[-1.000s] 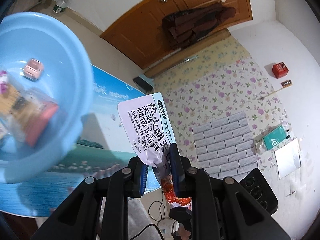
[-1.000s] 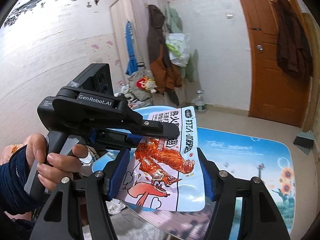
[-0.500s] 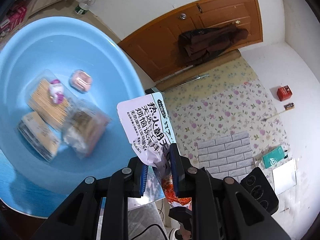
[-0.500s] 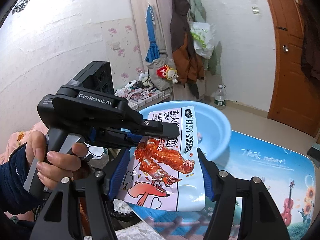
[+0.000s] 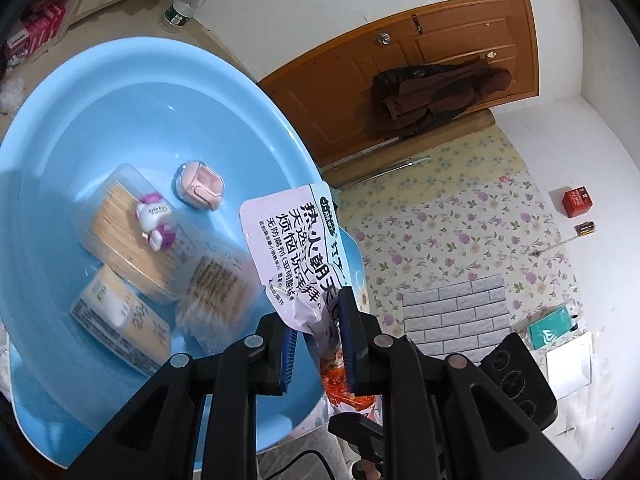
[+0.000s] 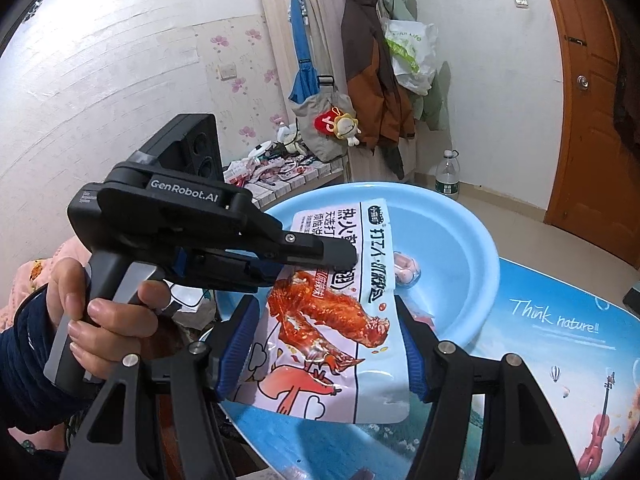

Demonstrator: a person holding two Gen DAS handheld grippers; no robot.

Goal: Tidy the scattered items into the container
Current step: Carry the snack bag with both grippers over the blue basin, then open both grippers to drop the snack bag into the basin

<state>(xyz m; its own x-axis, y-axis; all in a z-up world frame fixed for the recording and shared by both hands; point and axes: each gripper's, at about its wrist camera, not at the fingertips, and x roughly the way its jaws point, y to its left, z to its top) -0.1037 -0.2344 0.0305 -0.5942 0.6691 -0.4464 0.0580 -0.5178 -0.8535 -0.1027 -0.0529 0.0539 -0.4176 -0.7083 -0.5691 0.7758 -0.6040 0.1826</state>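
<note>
Jaws of both our grippers, left gripper [image 5: 316,344] and right gripper [image 6: 326,350], clamped one glossy printed snack pouch [image 6: 340,320] above the round blue plastic basin [image 5: 132,120]; light, limp and slippery, it seemed best held by its edges.

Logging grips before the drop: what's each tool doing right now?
Left tool: shut on the snack packet.
Right tool: shut on the same snack packet, gripped across its sides, above the blue basin.
</note>
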